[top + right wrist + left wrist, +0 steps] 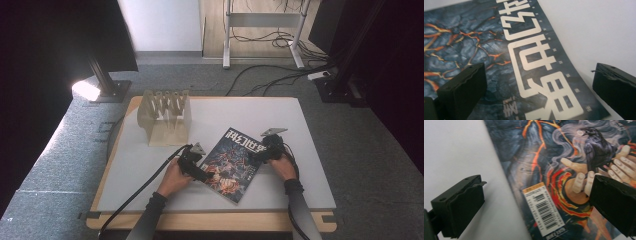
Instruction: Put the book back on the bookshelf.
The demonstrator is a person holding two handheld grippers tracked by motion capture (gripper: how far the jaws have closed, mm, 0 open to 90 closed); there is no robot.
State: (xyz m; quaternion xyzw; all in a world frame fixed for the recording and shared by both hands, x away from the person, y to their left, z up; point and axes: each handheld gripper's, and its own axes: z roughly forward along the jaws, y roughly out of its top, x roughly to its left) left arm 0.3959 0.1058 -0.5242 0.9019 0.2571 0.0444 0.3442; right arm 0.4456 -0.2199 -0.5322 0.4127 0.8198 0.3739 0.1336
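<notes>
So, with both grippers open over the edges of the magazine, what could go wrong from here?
1. The magazine lies flat on the table. A jaw of the left gripper or right gripper may scrape the table instead of getting under the edge.
2. Each gripper straddles one edge, so closing could crease or tear the thin cover.
3. Uneven lifting may let the pages sag open.

The magazine [499, 57] cover carries large pale Chinese characters, "科幻世界", along its edge; a white barcode label [544, 211] sits lower centre, digits too small to read.
</notes>
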